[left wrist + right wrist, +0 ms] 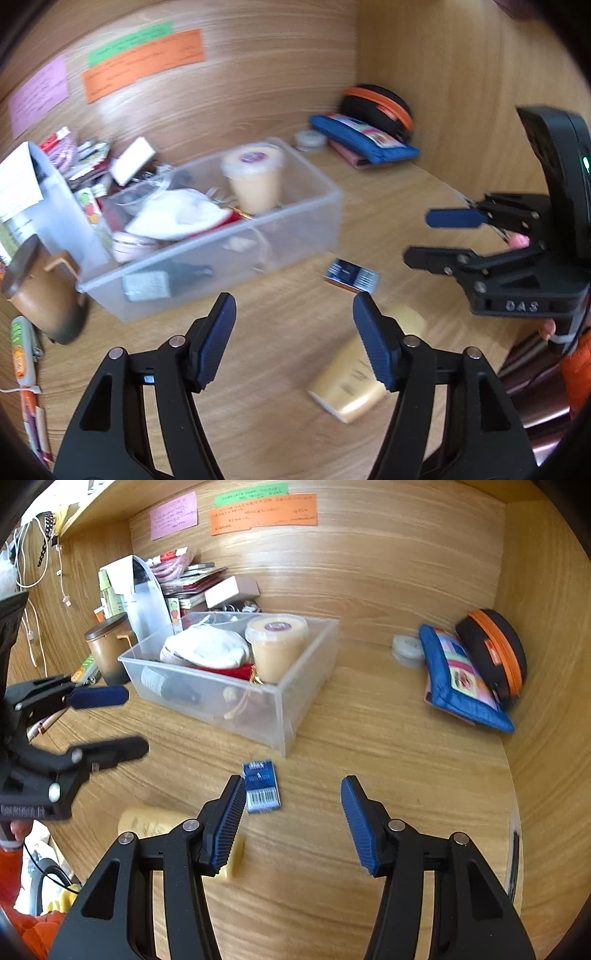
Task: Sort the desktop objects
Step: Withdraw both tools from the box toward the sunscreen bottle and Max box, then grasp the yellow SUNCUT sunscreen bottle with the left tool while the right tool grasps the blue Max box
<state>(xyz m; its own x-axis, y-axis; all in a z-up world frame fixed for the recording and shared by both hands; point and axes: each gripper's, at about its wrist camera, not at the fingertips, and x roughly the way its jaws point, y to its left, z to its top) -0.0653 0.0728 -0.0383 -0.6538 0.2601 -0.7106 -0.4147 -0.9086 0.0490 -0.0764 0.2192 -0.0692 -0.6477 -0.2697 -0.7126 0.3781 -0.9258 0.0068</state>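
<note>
A clear plastic bin (207, 251) (288, 716) stands on the wooden desk, holding a lidded cream cup (255, 177) (277, 646), a white cloth and small items. A small blue box (352, 276) (261, 787) lies on the desk in front of it. A yellow tube (354, 376) (155, 821) lies on its side nearer me. My left gripper (293, 339) (110, 720) is open and empty above the desk, its right finger over the tube. My right gripper (293, 819) (432, 236) is open and empty, just right of the blue box.
A brown mug (40, 291) (107, 650) stands left of the bin. Books and packets (192, 579) pile behind it. A blue pouch (461, 675), a black case with orange zip (495, 650) and a small round tin (406, 646) lie at the back right. Pens (26, 369) lie far left.
</note>
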